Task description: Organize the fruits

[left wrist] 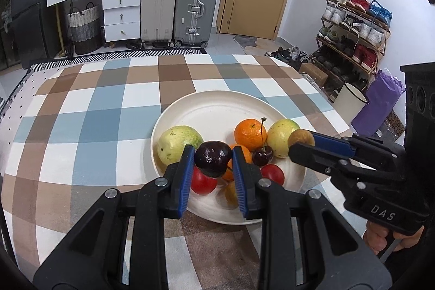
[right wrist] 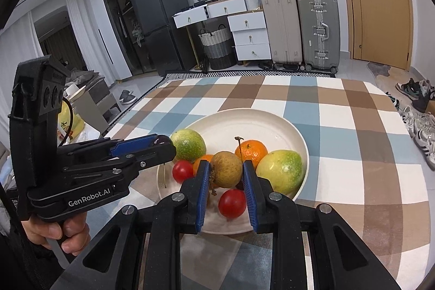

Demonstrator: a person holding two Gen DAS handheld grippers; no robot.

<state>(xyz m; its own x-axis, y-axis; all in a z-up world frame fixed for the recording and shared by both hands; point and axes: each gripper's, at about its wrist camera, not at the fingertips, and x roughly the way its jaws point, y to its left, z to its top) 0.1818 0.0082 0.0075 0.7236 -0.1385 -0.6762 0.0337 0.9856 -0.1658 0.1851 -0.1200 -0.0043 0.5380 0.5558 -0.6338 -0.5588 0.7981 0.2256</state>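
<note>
Left gripper (left wrist: 213, 158): the jaws are clenched on a dark plum (left wrist: 213, 159), which is pinched at its widest part between the blue pads (left wrist: 181, 175) and carried clear of the fruit below. Right gripper (right wrist: 226, 170): the jaws are clamped on a small brown fruit (right wrist: 226, 169), its short stalk pointing down and to the left past the pad. Both held fruits are nearly round, so no long axis has to be lined up.

Directly beneath and ahead of both pairs of jaws lies the cream plate (left wrist: 217, 105), resting on the checked tablecloth (left wrist: 89, 105). The near half of the plate is crowded: a green-yellow fruit (left wrist: 178, 143) at the left, an orange (left wrist: 249, 134) and a second green-yellow fruit (left wrist: 280, 136) at the right, a cherry (left wrist: 262, 155) with an upright stalk, and red tomatoes (left wrist: 272, 173) nearest the camera. The far half of the plate is bare.

The relation that matters is judged to be vertical: each held fruit hangs over the filled part of the plate, the plum toward the left, the brown fruit toward the right, with the two grippers side by side and near each other. Free room for setting down is seen only farther forward.
</note>
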